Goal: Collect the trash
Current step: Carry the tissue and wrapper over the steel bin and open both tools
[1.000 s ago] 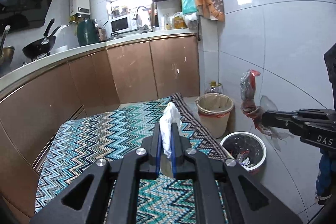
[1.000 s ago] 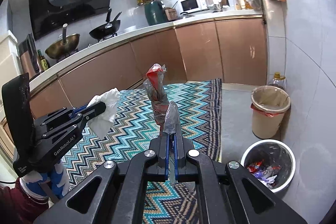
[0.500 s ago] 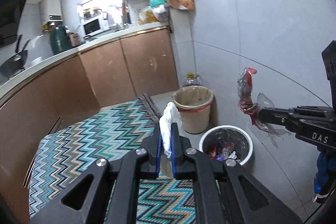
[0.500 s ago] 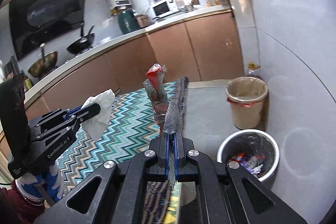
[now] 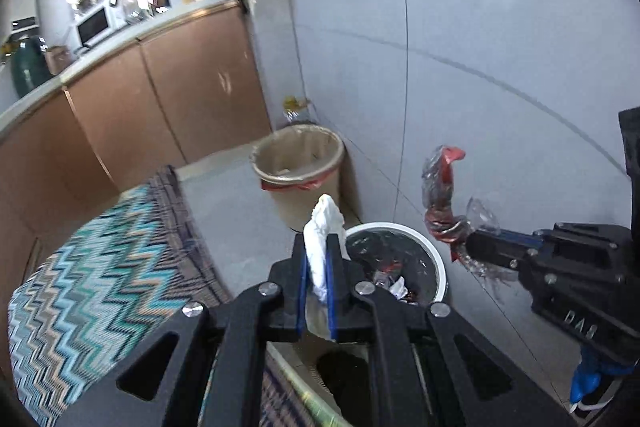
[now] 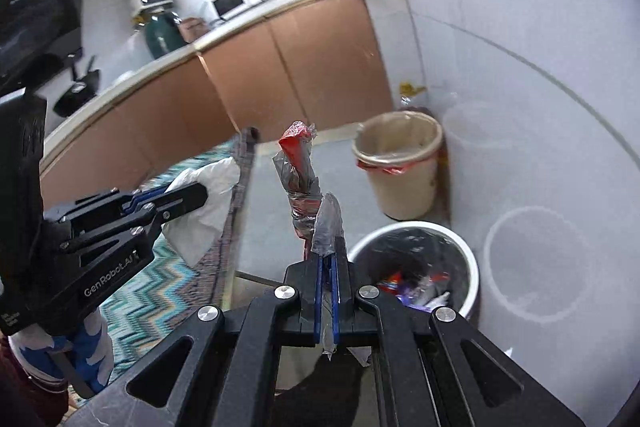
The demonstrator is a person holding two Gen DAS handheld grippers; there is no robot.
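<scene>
The round white-rimmed waste bin with a dark liner [image 5: 434, 259] serves as the landmark; wrappers and scraps are seen lying inside it. Far to its left, a zigzag-patterned teal and brown floor rug [image 5: 104, 291] is spread before the copper-coloured kitchen cabinets [image 5: 192, 87].

Nearer the bin's left side, the left claw [image 5: 316, 267] is seen clenched on a crumpled white paper tissue [image 5: 323, 223], which is pinched between the blue-lined fingers and sticks up above them. In the left wrist view the tissue is held just left of the bin's rim, above the grey floor. In the right wrist view the same tissue [image 6: 208, 203] is seen hanging from the claw further left of the bin, over the rug's edge.

Behind the bin, a beige plastic bucket with a red bag edge [image 5: 298, 175] stands against the white tiled wall [image 5: 480, 47], close to the bin.

To the right, the right claw [image 6: 327, 267] is clenched on a twisted clear and red plastic wrapper [image 6: 300, 179], which is held upright. In the left wrist view this wrapper [image 5: 440, 195] is seen above the bin's right rim, close to the wall.
</scene>
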